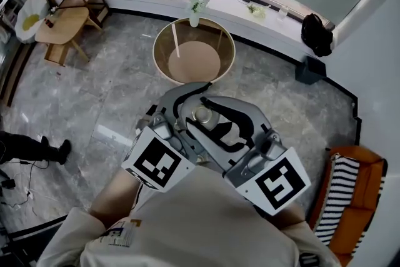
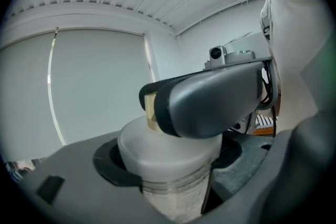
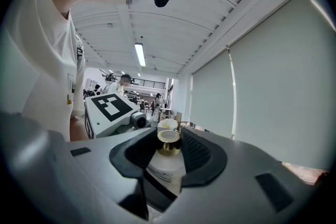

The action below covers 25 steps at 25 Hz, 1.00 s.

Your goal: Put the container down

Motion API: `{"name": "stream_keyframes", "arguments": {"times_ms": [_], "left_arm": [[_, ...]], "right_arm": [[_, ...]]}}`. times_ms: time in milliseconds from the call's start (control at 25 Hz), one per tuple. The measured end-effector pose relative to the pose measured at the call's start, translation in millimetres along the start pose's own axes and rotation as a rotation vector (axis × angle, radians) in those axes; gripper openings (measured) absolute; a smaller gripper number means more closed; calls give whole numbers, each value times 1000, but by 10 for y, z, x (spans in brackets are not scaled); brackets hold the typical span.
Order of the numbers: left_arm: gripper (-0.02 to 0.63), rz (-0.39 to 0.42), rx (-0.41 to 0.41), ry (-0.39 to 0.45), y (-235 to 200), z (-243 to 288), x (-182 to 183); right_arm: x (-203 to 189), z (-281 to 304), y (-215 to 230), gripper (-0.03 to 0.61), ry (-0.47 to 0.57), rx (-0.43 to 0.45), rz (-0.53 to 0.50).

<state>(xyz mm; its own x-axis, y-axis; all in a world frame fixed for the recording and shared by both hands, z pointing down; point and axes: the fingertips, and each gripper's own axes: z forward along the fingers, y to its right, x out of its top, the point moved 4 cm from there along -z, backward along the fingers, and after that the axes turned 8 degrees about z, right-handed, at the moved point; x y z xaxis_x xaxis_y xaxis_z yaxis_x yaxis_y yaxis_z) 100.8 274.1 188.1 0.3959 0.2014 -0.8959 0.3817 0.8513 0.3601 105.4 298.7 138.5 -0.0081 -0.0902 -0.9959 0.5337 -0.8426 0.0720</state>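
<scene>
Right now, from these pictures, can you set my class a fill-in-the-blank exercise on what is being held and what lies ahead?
1. The container is white with a ___ cap.
2. Counting the left tool and the right tool, the number of tools shut on it is ___.
3. On the round table ahead, the vase holds ___.
Missing words: gold; two; flowers.

Round table with flower vase
</scene>
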Motion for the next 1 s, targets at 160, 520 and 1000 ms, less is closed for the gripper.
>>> {"name": "stream_keyframes", "arguments": {"times_ms": [160, 520, 1000], "left_arm": [[341, 1, 6, 12, -65, 39, -68], [341, -1, -10, 4, -388, 149, -297], [341, -33, -31, 0, -1288, 366, -749]], "right_arm": [[-28, 73, 63, 138, -3, -3, 2], [-109, 394, 328, 138, -18, -6, 7], [-121, 1224, 977, 138, -43, -15, 32]]}}
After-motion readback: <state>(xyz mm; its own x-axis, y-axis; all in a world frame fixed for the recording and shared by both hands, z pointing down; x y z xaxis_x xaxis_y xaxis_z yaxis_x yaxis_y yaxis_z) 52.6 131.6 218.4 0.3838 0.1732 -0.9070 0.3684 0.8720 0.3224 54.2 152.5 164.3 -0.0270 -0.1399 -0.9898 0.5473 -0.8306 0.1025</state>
